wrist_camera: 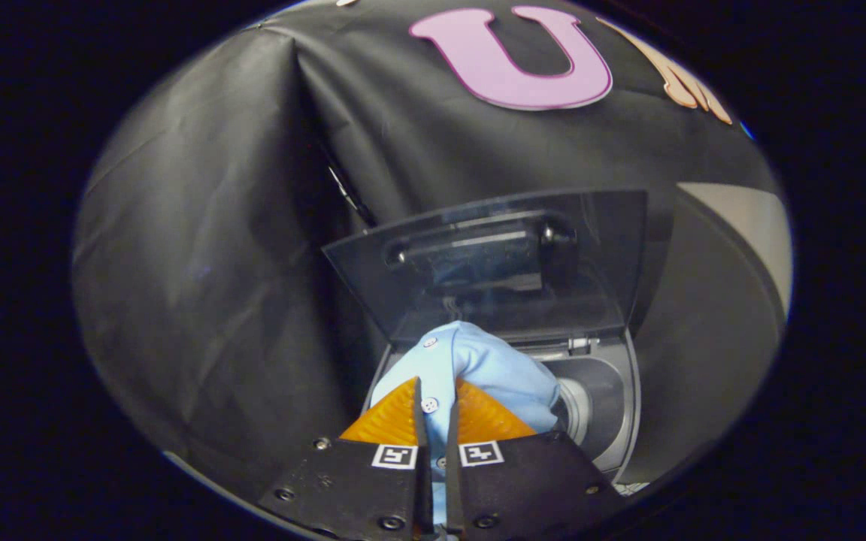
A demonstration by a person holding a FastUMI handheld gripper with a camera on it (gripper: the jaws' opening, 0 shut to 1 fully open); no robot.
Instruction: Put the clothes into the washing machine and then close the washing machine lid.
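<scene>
One garment in play: a light blue shirt [493, 368] with small white buttons along its placket, bunched into a rounded heap. The gripper [437, 402] is clamped on it, both fingers [392, 417] drawn close together with a strip of the buttoned placket pinched in the narrow slot between them; one button sits right in that slot, another higher up on the cloth just ahead of the tips. The bulk of the shirt bulges out ahead of the fingers and to their right, and hangs over the open mouth of the washing machine [613, 406], a small grey top-loading unit. Part of the round drum opening shows to the right of the shirt, beyond the fingers, with the grey rim curving round it. Whether the shirt touches the rim or the drum I cannot tell; the cloth hides the near edge. The washing machine lid [493, 263], a dark see-through panel with a bar handle across its upper part, stands raised behind the opening, tilted back toward the booth's black cloth wall [207, 248], hinged at the back of the machine. A pale strip of surface shows far right, beyond the machine.
</scene>
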